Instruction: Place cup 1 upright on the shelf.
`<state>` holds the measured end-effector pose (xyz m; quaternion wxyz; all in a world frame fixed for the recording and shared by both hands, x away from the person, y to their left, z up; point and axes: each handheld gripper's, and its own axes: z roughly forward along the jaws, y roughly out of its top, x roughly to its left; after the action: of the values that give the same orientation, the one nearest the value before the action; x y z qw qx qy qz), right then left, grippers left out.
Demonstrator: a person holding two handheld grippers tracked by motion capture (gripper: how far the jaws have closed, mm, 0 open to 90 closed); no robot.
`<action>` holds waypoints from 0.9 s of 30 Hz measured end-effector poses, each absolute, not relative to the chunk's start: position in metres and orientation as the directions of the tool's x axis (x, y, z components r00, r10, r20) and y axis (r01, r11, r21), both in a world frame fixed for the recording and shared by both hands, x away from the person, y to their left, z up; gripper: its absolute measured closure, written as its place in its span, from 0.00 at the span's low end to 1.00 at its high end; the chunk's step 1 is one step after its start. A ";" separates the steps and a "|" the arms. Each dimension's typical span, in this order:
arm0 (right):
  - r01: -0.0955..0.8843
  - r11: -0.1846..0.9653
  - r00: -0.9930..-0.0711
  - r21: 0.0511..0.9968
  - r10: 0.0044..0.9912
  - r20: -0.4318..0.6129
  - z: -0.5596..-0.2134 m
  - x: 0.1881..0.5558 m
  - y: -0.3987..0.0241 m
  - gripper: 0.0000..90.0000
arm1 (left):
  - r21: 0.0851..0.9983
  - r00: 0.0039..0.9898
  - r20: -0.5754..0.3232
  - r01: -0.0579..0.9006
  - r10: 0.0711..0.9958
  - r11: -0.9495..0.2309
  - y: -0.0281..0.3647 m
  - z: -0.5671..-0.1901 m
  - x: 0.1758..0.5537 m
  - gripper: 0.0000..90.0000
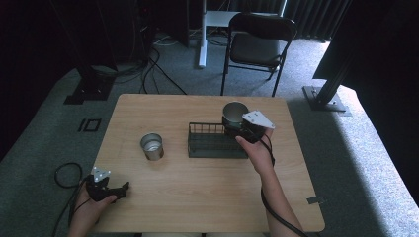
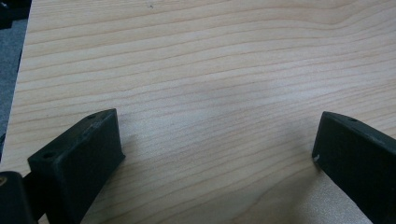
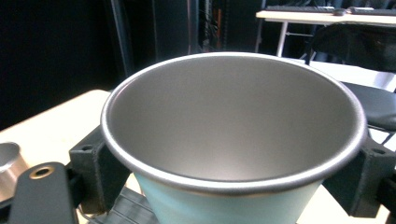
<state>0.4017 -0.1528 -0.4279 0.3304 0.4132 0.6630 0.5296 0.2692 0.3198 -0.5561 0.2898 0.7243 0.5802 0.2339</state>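
A pale blue cup with a grey metal inside is held upright in my right gripper, whose jaws are shut on its two sides just below the rim. It hangs over the right end of a black wire rack in the middle of the table. A second, steel cup stands upright to the left of the rack, and its edge shows again. My left gripper rests low at the table's front left corner, open over bare wood with nothing between the jaws.
The wooden table has free room along its front half. Behind it stand a black folding chair and a white desk leg. Cables lie on the grey carpet at the left.
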 end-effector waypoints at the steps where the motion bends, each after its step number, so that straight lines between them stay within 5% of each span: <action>1: 0.202 0.088 -0.434 0.976 0.901 0.008 -0.430 0.402 -0.154 0.15 | 0.692 0.217 0.002 0.705 0.976 -0.158 0.320 -0.556 0.269 0.02; 27: 0.277 0.084 -0.397 0.957 0.917 0.034 -0.473 0.412 -0.164 0.15 | 0.692 0.218 0.002 0.705 0.976 -0.159 0.320 -0.556 0.269 0.02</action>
<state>0.4120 -0.1644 -0.4729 0.3160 0.4488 0.6650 0.5065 0.2692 0.3198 -0.5561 0.2901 0.7243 0.5801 0.2340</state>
